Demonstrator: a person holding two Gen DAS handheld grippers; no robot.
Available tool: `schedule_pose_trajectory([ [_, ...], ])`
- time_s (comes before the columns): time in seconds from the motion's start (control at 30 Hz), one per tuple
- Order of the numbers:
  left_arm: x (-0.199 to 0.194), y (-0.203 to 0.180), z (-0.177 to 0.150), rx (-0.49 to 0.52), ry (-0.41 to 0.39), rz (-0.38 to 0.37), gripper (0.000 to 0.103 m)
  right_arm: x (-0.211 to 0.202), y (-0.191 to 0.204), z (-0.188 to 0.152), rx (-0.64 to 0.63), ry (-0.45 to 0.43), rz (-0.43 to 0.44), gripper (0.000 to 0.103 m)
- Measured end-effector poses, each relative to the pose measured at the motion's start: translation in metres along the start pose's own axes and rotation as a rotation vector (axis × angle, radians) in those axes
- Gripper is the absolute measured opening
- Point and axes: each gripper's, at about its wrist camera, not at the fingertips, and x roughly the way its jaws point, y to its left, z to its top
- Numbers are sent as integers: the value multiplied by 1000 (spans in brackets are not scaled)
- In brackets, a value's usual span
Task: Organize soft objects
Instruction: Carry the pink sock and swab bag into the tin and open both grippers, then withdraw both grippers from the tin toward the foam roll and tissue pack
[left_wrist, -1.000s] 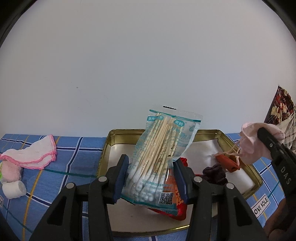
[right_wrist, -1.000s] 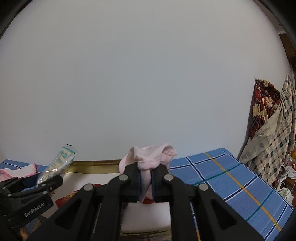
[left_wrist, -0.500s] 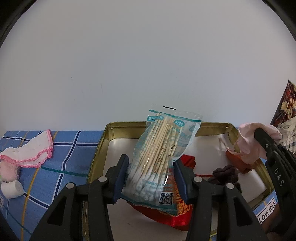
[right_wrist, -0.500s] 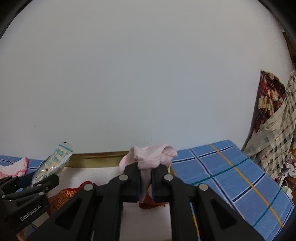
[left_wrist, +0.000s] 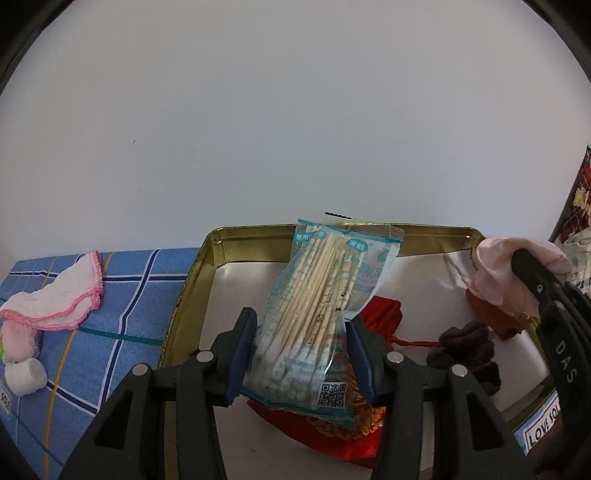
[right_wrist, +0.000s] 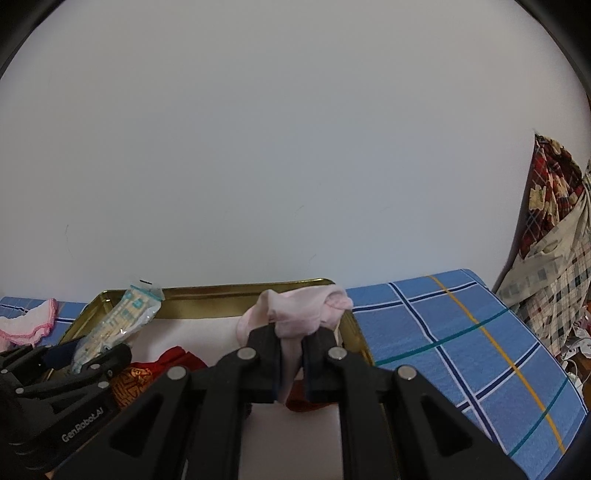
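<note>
Tray (left_wrist: 192, 273) on cloth (left_wrist: 136, 288), pouch (left_wrist: 380, 317) & scrunchie (left_wrist: 467, 350) in tray, hanky (left_wrist: 59, 299) left of it

A home room: blue checked tablecloth (right_wrist: 461, 343) against a plain white wall (right_wrist: 295, 147), patterned fabrics (right_wrist: 550, 206) heaped far right.

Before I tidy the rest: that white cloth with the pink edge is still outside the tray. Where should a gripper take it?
Grip the pink-edged cloth at its raised corner near the tray, coming from above on the tray side. It lies crumpled flat on the blue bedding, so only the scalloped hem that stands a little proud probably gives the fingers something to pinch.
</note>
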Motion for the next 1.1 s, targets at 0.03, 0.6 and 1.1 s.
schedule_pose_trajectory([
  [0.03, 2, 1, 0, -1, 6, 4, 51, 0, 1, 0, -4, 4, 5, 9],
  [0.6, -20, -9, -9, 39, -114, 119, 76, -12, -9, -4, 72, -104, -50, 95],
  [1.1, -52, 19, -23, -48, -180, 104, 76, -44, -26, -2, 170, -240, -122, 95],
])
